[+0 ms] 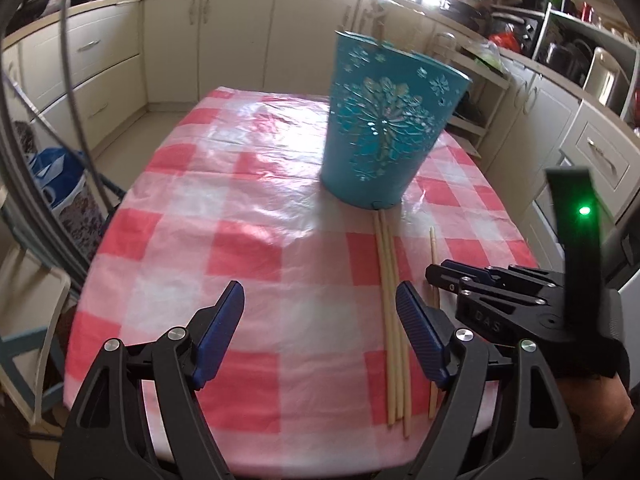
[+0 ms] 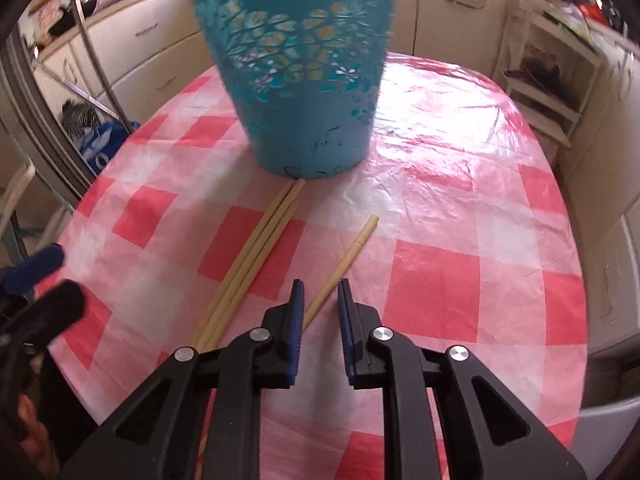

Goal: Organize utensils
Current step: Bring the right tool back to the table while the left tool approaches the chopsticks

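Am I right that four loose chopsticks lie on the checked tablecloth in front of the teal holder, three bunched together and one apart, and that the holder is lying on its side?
Not quite: the teal holder stands upright on the checked tablecloth, as the left wrist view shows. The rest holds: three bunched chopsticks lie before it, and a single chopstick lies apart.

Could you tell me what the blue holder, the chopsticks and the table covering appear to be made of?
Blue holder: probably painted sheet metal, going by its thin wall with cut-through flower holes; plastic is possible. Chopsticks: likely bamboo or light wood, pale tan and matt. Table covering: glossy plastic sheeting, wrinkled and glaring.
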Tool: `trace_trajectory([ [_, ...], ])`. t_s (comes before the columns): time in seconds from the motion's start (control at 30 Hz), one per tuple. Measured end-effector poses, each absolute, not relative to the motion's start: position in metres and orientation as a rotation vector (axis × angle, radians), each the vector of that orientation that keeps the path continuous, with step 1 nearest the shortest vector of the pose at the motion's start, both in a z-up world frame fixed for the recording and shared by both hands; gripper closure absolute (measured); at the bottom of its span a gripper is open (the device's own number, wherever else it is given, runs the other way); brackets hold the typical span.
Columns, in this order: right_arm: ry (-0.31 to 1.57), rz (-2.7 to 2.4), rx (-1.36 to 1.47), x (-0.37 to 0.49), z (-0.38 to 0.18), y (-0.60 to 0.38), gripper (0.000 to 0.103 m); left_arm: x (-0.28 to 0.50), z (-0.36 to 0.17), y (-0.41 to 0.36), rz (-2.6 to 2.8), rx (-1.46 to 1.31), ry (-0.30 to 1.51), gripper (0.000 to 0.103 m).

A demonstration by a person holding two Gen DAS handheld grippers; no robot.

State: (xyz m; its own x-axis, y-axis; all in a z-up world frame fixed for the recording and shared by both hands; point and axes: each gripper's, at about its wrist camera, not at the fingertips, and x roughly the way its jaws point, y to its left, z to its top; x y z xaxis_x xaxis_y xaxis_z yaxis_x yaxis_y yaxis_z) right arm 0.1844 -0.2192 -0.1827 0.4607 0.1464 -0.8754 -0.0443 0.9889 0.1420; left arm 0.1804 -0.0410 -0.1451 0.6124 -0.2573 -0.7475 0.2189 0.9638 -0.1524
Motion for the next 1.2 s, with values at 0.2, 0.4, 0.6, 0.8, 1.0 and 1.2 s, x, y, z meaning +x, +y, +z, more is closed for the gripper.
trace_trajectory([
  [0.2, 1.066, 0.141, 0.204, 0.179, -0.184, -0.238, 0.090, 0.214, -0.166, -0.072, -0.253, 0.007, 0.924, 0.029],
  [0.4, 1.062, 0.157, 0.225, 0.177, -0.185, -0.242, 0.090, 0.236, -0.184, -0.081, -0.210, 0.029, 0.981, 0.029],
  [0.6, 1.065, 0.160, 0.236, 0.178, -0.186, -0.245, 0.089, 0.240, -0.185, -0.088, -0.192, 0.068, 0.980, 0.029],
  [0.8, 1.064, 0.160, 0.237, 0.178, -0.185, -0.246, 0.089, 0.241, -0.186, -0.094, -0.182, 0.100, 0.976, 0.029],
  [1.0, 1.057, 0.158, 0.223, 0.177, -0.185, -0.243, 0.087, 0.237, -0.187, -0.093, -0.182, 0.117, 0.970, 0.029],
  [1.2, 1.049, 0.152, 0.202, 0.175, -0.184, -0.237, 0.086, 0.231, -0.186, -0.091, -0.181, 0.131, 0.960, 0.036],
])
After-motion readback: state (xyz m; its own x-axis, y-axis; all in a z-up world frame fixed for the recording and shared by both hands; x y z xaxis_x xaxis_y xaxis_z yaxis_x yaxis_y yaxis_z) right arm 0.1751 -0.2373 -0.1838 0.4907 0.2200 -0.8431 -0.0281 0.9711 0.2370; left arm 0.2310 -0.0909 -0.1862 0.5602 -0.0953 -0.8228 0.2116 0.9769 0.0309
